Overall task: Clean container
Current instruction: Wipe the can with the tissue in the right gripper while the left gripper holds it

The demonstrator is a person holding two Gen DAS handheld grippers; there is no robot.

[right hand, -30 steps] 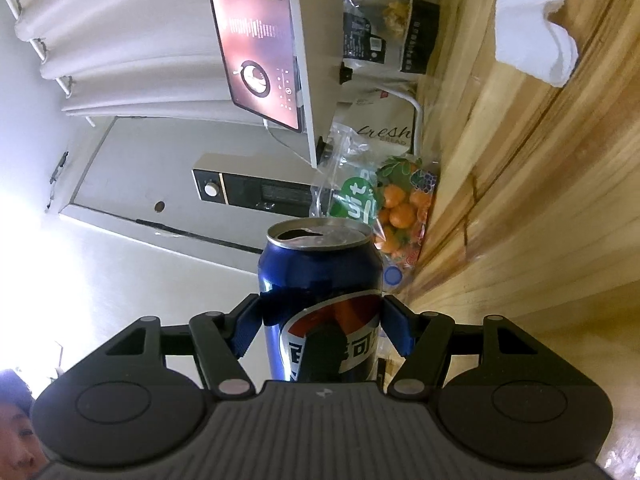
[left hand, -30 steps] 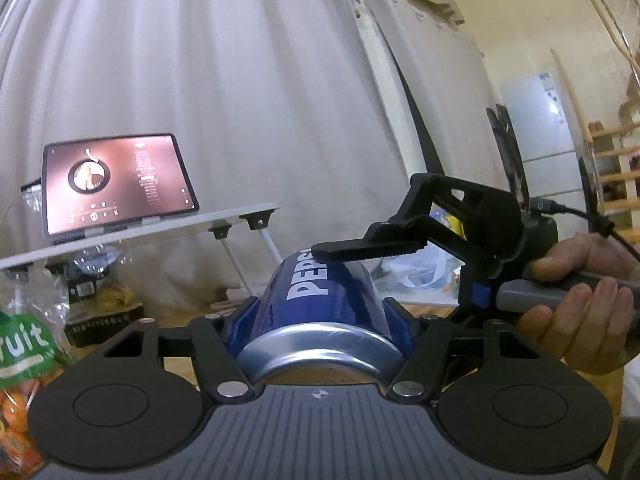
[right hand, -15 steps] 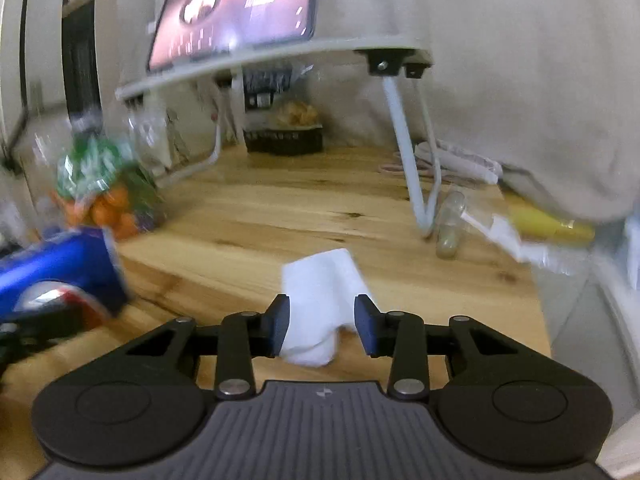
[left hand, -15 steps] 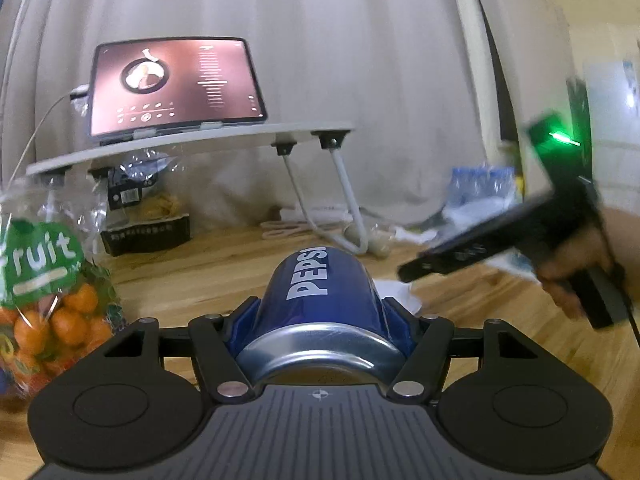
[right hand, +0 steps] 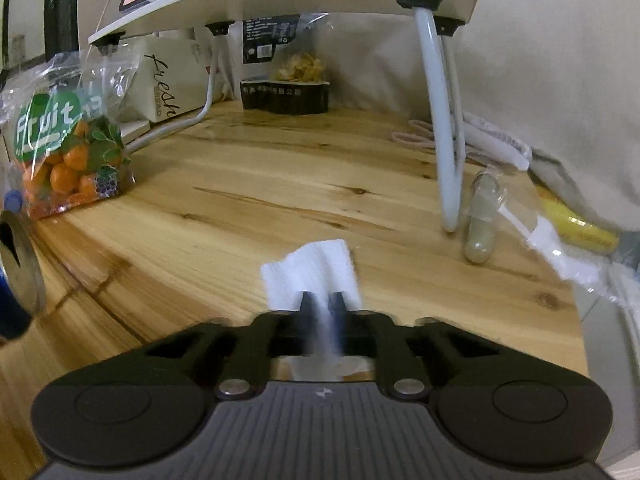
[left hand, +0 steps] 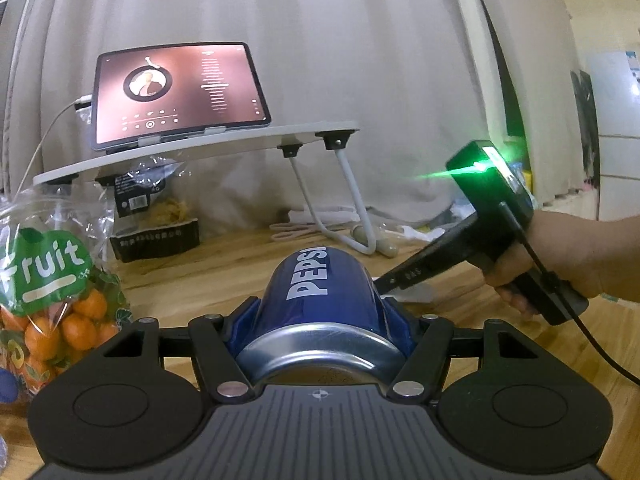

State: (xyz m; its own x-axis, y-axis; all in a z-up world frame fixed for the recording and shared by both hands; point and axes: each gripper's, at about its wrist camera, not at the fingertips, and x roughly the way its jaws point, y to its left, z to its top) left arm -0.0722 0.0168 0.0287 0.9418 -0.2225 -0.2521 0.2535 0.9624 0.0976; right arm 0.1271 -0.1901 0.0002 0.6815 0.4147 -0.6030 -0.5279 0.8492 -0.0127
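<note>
Right now my left gripper is clamped around the blue Pepsi can, which lies sideways above the wooden table, its silver end toward my camera. My right gripper pinches a white tissue near the table's front edge, its fingers nearly together. The middle of the table is open wood. A bag of oranges sits by the left edge. A white stand leg and a small bottle stand toward the right edge.
</note>
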